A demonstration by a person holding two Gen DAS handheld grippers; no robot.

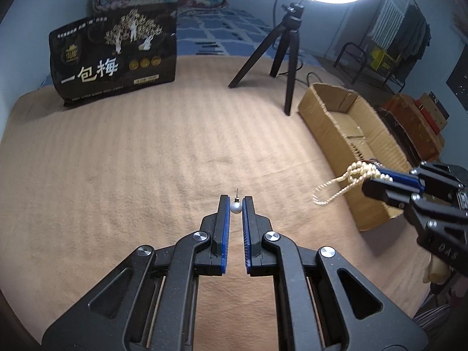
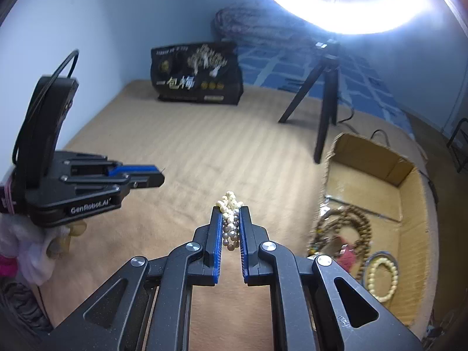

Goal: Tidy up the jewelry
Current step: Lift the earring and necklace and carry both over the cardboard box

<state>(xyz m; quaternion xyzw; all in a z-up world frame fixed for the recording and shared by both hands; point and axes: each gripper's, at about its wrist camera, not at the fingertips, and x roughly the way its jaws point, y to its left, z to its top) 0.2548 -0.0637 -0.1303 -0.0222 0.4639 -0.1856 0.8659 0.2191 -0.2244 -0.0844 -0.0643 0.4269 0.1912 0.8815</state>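
pearl earring (image 1: 235, 207) sits pinched between the left gripper (image 1: 235, 204) fingers above the tan blanket (image 1: 146, 161); tiny, smooth and slippery, best held across the ball. right gripper (image 2: 229, 213) fingers clamp a bunched pearl necklace (image 2: 229, 222), limp and tangle-prone, one loop dangling. cardboard box (image 2: 409, 204) lies near on the right, already holding beads; a tripod (image 1: 288, 58) stands just beyond it.

Open blanket (image 1: 122, 158) ahead; tripod (image 1: 288, 58), cardboard box (image 1: 351, 134) rightward
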